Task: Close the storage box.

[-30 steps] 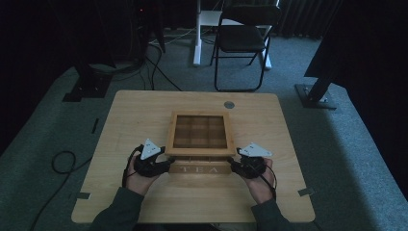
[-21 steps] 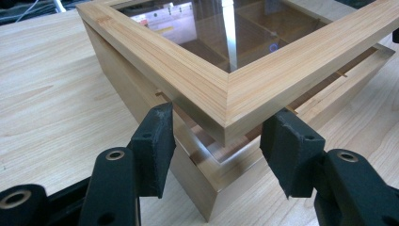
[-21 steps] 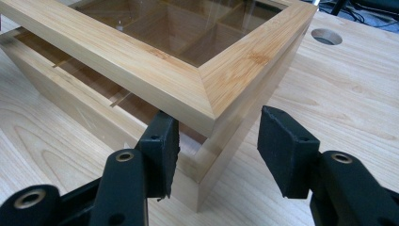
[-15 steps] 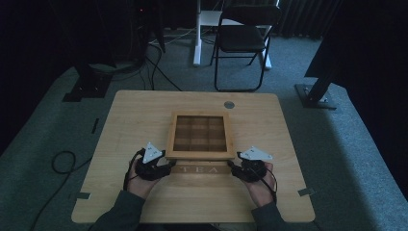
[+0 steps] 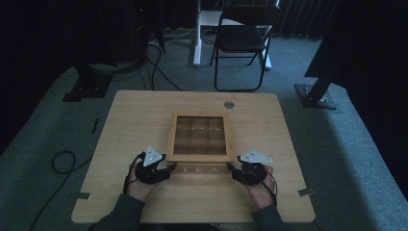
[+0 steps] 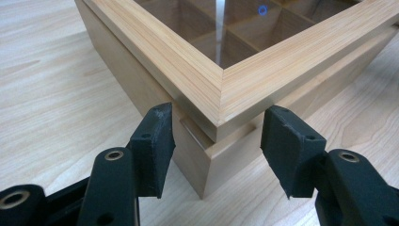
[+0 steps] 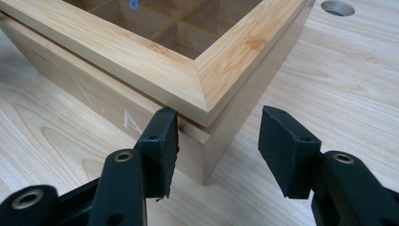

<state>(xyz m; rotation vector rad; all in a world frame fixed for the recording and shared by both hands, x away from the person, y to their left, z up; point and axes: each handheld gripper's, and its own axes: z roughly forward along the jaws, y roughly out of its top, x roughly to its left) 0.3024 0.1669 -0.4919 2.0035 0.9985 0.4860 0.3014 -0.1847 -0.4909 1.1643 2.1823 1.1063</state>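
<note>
**Bamboo tea box, lid down, both near corners approached**

Bamboo-and-glass tea box (image 5: pixel 200 137) at the middle of the pale wooden desk (image 5: pixel 125 120), its front face lettered TEA toward the person.

Item 1. Left tool (image 5: pixel 169 166) at the box's near left corner. Its jaws stand apart on either side of the corner; the left gripper view shows a gap on both sides, with no pad pressing the wood.

Item 2. Right tool (image 5: pixel 232 168) at the near right corner, jaws likewise spread. One pad (image 7: pixel 162 141) sits very close to the front face; whether it touches cannot be told. The other is clear of the side.

Progress, as judged: the approach looks done and nothing is gripped. The framed lid (image 6: pixel 221 89) lies flat on the base, so closing on the corners and lifting or shifting the box is yet to come.

View notes. The high view gives the whole layout: both hands, a round grommet (image 5: pixel 229 104) beyond the box, and a folding chair (image 5: pixel 243 41) on the floor. The gripper views give the seam under the lid, the dividers seen through the glass, and the pad clearances.
</note>
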